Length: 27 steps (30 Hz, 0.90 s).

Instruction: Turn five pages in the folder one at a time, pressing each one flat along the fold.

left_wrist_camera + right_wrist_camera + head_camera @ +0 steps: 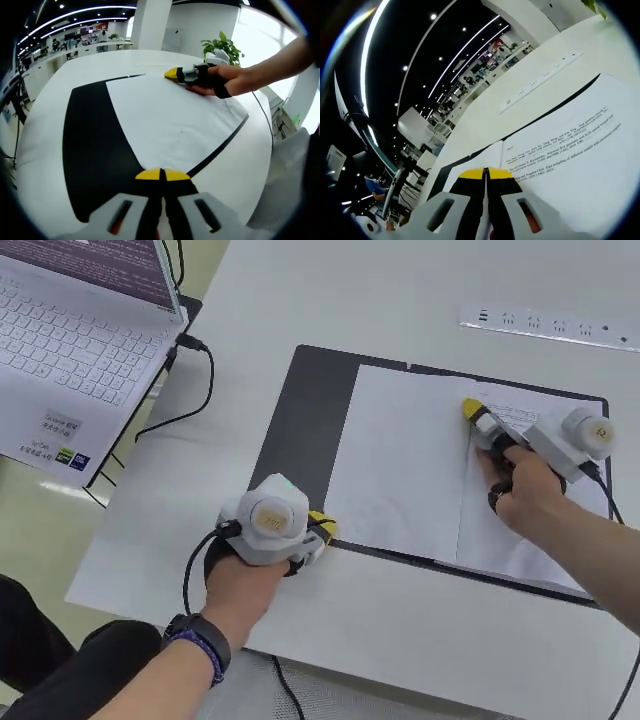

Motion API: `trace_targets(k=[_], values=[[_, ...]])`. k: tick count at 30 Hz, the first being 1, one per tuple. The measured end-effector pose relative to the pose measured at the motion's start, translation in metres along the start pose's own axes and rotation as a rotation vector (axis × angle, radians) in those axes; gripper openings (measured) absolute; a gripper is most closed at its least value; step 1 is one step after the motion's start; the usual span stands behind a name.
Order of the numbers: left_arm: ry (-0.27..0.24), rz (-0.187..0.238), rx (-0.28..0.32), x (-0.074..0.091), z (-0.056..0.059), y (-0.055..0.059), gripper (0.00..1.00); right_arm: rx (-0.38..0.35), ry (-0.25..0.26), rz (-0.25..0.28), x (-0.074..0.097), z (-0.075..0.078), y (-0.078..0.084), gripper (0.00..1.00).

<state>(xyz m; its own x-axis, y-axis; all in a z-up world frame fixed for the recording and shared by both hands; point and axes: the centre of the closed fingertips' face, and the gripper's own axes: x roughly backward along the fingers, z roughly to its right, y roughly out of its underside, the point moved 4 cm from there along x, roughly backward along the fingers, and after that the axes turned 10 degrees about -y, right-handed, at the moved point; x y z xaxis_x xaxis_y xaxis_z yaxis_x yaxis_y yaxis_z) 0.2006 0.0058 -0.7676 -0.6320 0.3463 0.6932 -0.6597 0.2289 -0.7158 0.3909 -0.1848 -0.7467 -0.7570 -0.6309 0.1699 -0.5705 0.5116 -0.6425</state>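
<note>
Folder (pixel 300 420) — black cover. Pages (pixel 400 460) white; right-hand sheet (pixel 570 150) carries lines of fine black print. Left gripper (pixel 162 174): pale grey body, yellow tips, black just behind them. Right gripper (pixel 485 173): same scheme. Table (pixel 350 300) white. Laptop (pixel 70 340) white, with white keys. Cable (pixel 205 390) black. Wrist strap (pixel 200 640) — possibly purple over black, small in the head view. Plant (pixel 222 47) green.

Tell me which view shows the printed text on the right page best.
The right gripper view: the text runs in clear lines just past the jaws. The head view shows it as a faint grey patch beside the right gripper. In the left gripper view it is too small to tell.
</note>
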Motion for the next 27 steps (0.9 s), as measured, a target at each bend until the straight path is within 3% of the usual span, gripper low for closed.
trace_targets(k=[27], values=[[0.000, 0.020, 0.003, 0.003, 0.001, 0.001, 0.00, 0.004, -0.042, -0.039, 0.057, -0.020, 0.044, 0.00]])
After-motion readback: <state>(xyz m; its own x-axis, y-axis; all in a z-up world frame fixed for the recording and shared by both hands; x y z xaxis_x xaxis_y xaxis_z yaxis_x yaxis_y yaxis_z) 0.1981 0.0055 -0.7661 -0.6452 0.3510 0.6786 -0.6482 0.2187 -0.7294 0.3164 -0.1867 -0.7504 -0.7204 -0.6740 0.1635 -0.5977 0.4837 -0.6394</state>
